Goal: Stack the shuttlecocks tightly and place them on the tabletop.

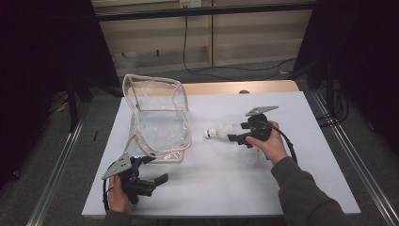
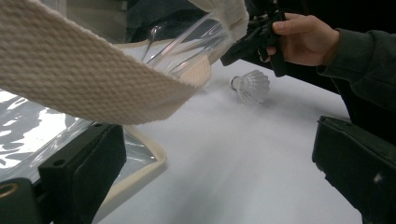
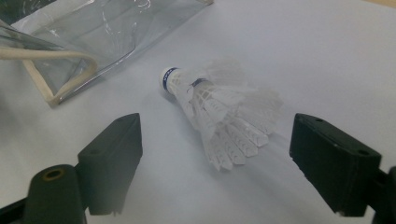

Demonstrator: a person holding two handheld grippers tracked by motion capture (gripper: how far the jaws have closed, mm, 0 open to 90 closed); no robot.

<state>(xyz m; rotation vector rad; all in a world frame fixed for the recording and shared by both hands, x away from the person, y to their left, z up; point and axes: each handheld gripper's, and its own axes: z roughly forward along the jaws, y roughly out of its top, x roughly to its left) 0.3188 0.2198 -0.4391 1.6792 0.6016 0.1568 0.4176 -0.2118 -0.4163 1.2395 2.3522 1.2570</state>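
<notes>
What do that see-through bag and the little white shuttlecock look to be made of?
The bag looks like clear, glossy soft plastic: it creases and glints. Its cream edging shows a coarse weave, probably cotton or canvas tape. The shuttlecock seems moulded white plastic, judging by its lattice skirt; the material of its rounded white nose can't be told.

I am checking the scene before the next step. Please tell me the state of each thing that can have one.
Bag: clear, standing on the table, mouth open, looks empty.
Shuttlecock: lying on its side on the table, not gripped.
Right tongs: open, one jaw on each side of the shuttlecock.
Left tongs: open, holding nothing, beside the bag's corner.
</notes>
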